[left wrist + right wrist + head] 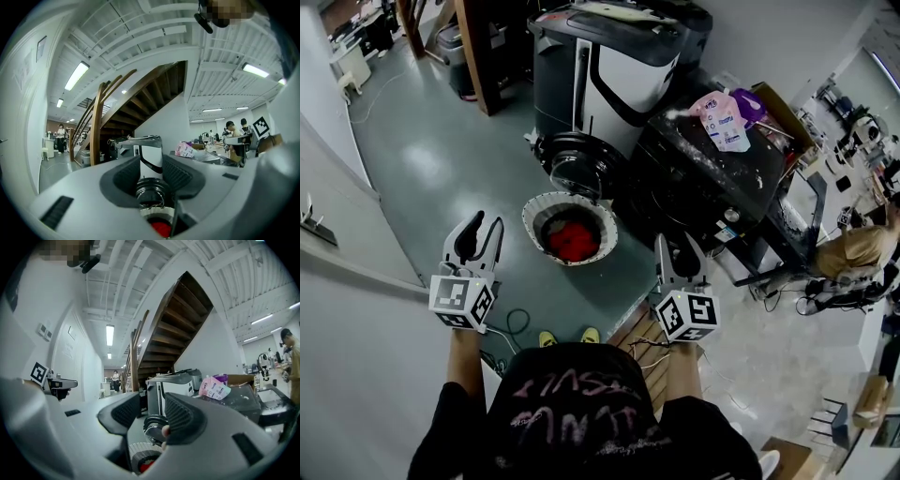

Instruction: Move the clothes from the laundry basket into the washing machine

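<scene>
Sitting in the white laundry basket (534, 214) is a heap of red clothes (573, 242). The basket stands on the floor (441, 159), just in front of the washing machine (609, 70). The machine is grey and white, and its round dark door (572, 159) is low down, right behind the basket.

The left gripper (485, 228) is held out to the left of the basket and the right gripper (677, 248) to the right of it. Both are well above the clothes and touch nothing. In each gripper view the jaws stand apart with nothing between them.

Only the head view looks down into the basket and shows the yellow shoes (565, 336) and a green cable (517, 323) on the floor. The left gripper view sees just a bit of red (161, 229) past the basket rim (157, 213), with the machine (150, 157) behind. It also shows the marker cube (261, 125) of the other gripper. The right gripper view shows wooden stairs (173, 329) going up, long ceiling lights (109, 334), and a person (115, 379) far off down the hall.

Right of the machine is a big black box (712, 187) with a pink bag (722, 120) on top. The floor is grey-green and shiny. A white wall (337, 309) runs along the left, and desks and chairs fill the far right.
</scene>
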{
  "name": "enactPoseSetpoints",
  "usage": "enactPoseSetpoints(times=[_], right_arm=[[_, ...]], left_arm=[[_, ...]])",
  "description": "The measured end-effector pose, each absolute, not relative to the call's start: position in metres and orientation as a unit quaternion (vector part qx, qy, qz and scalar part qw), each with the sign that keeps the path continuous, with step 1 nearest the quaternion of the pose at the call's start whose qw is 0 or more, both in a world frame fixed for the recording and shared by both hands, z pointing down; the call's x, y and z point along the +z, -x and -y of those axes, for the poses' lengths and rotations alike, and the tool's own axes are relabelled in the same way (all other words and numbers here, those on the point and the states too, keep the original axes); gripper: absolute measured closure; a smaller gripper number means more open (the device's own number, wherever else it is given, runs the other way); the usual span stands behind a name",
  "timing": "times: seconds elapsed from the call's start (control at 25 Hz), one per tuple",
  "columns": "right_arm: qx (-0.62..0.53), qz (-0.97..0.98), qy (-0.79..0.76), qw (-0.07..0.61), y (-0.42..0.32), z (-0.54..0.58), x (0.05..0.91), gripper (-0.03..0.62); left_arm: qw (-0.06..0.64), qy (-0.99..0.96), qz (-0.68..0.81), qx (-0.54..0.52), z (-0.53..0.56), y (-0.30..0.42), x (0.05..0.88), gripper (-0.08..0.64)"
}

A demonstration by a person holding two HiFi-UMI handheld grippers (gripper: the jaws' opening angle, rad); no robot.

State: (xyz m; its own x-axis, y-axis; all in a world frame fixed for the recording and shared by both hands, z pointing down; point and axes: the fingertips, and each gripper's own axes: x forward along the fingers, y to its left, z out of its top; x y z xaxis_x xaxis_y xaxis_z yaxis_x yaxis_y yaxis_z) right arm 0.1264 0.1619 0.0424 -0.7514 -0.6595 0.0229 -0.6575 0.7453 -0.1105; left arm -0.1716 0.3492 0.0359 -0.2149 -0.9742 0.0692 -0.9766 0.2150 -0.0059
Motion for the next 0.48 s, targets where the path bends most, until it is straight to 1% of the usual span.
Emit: enactPoseSetpoints(times=[0.04, 0.12, 0.2, 0.24, 0.36, 0.48], right_arm=[[-0.056, -0.935, 0.350, 0.009, -0.1262, -0.1628, 0.0428, 0.402], [-0.056, -0.936, 0.346, 0.010, -0.1264, -0.1642, 0.0438, 0.350], [-0.051, -0.937, 0.345, 0.010, -0.1271, -0.1650, 0.0447, 0.281], [-0.049, -0.938, 0.344, 0.010, -0.1276, -0.1653, 0.0450, 0.262], [-0.048, -0.938, 0.344, 0.012, -0.1299, -0.1652, 0.0449, 0.222], [-0.055, -0.937, 0.345, 0.019, -0.1338, -0.1638, 0.0443, 0.217]], left_arm=[[0.028, -0.630, 0.776, 0.023, -0.3486, 0.1705, 0.0364, 0.386], [0.034, -0.636, 0.771, 0.021, -0.3471, 0.1675, 0.0382, 0.313], [0.034, -0.636, 0.770, 0.020, -0.3468, 0.1657, 0.0394, 0.274], [0.034, -0.635, 0.771, 0.019, -0.3471, 0.1654, 0.0395, 0.253], [0.039, -0.631, 0.775, 0.011, -0.3494, 0.1662, 0.0411, 0.224], [0.040, -0.628, 0.777, 0.004, -0.3510, 0.1668, 0.0401, 0.193]])
